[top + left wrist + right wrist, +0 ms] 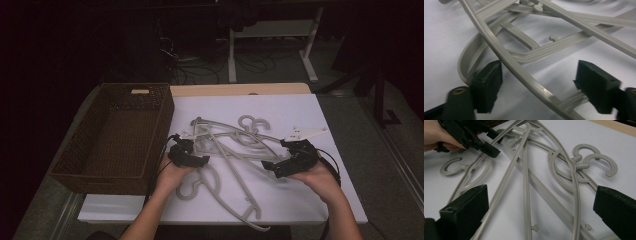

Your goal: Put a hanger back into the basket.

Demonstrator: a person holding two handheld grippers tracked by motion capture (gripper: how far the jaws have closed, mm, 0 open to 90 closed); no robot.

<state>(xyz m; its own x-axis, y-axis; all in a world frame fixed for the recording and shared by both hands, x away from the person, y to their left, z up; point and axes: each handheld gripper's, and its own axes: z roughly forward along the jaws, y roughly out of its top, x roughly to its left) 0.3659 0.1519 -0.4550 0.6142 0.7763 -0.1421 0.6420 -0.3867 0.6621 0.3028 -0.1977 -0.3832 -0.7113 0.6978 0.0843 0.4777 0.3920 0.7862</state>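
Observation:
Several grey plastic clothes hangers lie tangled on the white tabletop. My left gripper sits low at the pile's left edge, beside one hanger's hook. In the left gripper view its jaws stand apart, with one curved hanger arm running between them and touching neither pad. My right gripper rests at the pile's right side. Its jaws are wide open over several hanger arms, with two hooks beyond. The left gripper also shows at the top left there.
A dark woven basket with nothing in it stands at the table's left, close to my left hand. A strip of wooden tabletop shows at the far edge. Beyond it are white desk legs and floor cables.

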